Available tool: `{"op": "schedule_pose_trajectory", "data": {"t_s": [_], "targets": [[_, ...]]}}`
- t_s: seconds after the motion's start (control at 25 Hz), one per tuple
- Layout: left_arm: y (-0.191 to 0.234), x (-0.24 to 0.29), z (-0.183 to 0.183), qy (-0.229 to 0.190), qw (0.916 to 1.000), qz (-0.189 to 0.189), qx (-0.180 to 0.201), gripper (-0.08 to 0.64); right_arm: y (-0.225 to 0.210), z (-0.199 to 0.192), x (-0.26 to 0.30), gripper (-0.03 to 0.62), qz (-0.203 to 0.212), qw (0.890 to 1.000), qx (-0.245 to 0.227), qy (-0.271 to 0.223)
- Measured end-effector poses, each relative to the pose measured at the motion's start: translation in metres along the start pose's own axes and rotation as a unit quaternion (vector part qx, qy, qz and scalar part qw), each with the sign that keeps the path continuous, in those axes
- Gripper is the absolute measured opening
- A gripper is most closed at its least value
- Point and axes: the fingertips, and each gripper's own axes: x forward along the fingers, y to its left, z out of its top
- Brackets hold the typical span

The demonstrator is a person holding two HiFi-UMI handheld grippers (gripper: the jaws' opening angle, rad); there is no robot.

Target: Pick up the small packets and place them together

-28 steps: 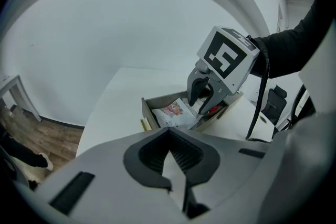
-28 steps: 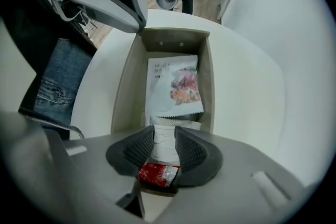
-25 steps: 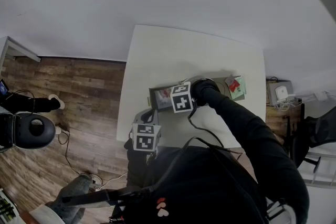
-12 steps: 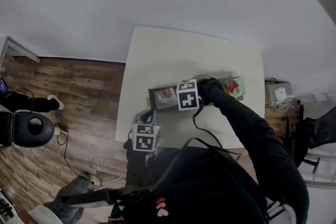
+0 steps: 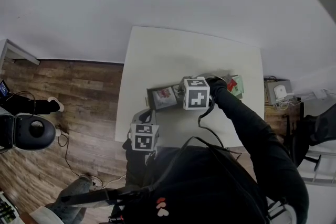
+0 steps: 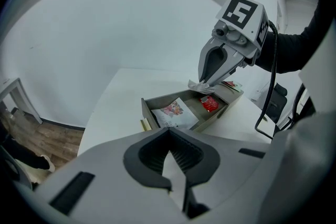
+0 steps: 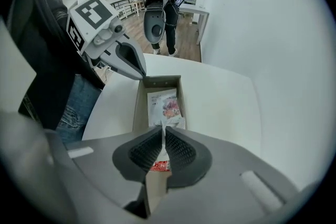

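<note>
- Table [image 5: 157, 55] bears a grey box [image 6: 147, 111].
- Left gripper [image 7: 142, 74], jaws together and empty, points at the box's end.
- Right gripper [image 6: 202, 81], above the box, has just closed on a white packet [image 6: 196, 85].
- Printed packet [image 6: 176, 113] and red packet [image 6: 209, 104] lie inside the box.

Grey tray [image 6: 147, 113], red packet [image 6: 209, 103], crumpled packet [image 6: 198, 86] seemingly whitish.

I can read no words. The white packet [image 7: 165, 108] in the box [image 7: 137, 108] bears print too fine to read; the marker cube [image 5: 197, 94] shows only square patterns.
</note>
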Motion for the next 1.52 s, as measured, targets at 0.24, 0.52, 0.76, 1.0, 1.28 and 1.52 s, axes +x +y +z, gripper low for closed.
{"op": "schedule_pose_trajectory", "data": {"t_s": [0.24,0.52,0.76,1.0,1.28,1.52], "targets": [[0.0,0.001,0.0,0.003,1.0,0.002,0.004,0.001,-0.007,-0.012,-0.039,0.021,-0.051,0.998,0.024,-0.04],[-0.002,0.0,0.0,0.005,1.0,0.001,0.004,0.001,-0.023,-0.07,-0.089,0.021,-0.123,0.988,0.083,-0.041],[-0.003,0.0,0.001,0.008,0.9999,0.004,0.009,0.0,-0.024,-0.134,-0.113,0.021,-0.149,0.975,0.16,-0.031],[-0.005,-0.001,0.0,0.014,0.9999,0.006,0.008,0.0,-0.008,-0.171,-0.108,0.021,-0.145,0.969,0.198,-0.015],[-0.002,0.0,0.001,0.011,0.9999,0.009,0.001,0.001,0.011,-0.187,-0.088,0.021,-0.119,0.968,0.221,-0.009],[-0.003,0.0,0.001,0.01,0.9999,0.013,-0.002,0.0,0.021,-0.197,-0.071,0.021,-0.113,0.968,0.224,0.008]]}}
